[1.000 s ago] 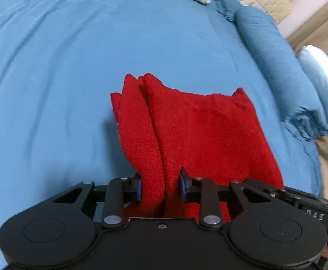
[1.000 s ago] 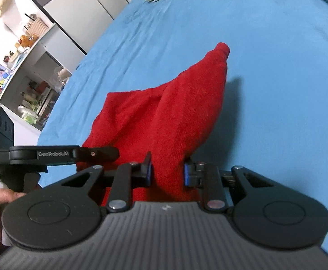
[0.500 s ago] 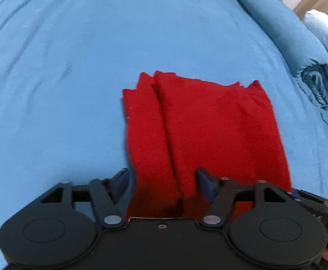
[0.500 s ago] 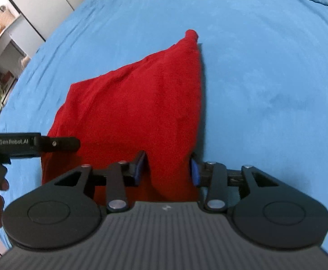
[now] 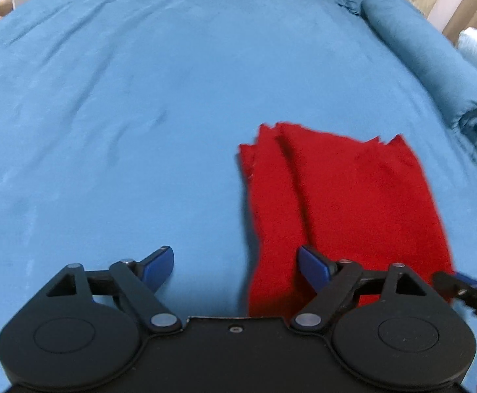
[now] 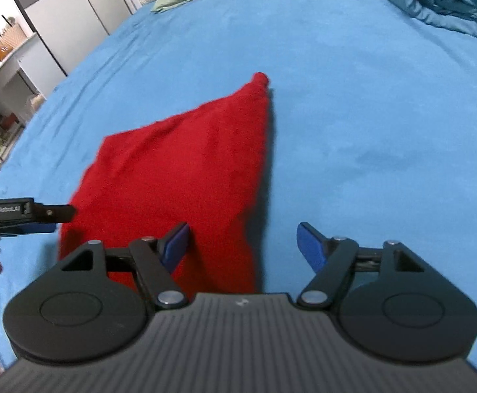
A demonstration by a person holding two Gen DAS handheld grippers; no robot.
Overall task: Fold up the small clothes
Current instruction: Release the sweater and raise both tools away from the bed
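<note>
Here I am seeing the folded red knit garment (image 5: pixel 343 203) lying flat on the bed's smooth blue sheet (image 5: pixel 114 124), fuzzy in texture with ragged far corners. My left hand-held gripper (image 5: pixel 237 263) is spreading wide and holding nothing, its right pad over the cloth's near edge. My right hand-held gripper (image 6: pixel 243 242) is likewise gaping empty; "GenRobot.AI" is reading blurrily on the other tool.
</note>
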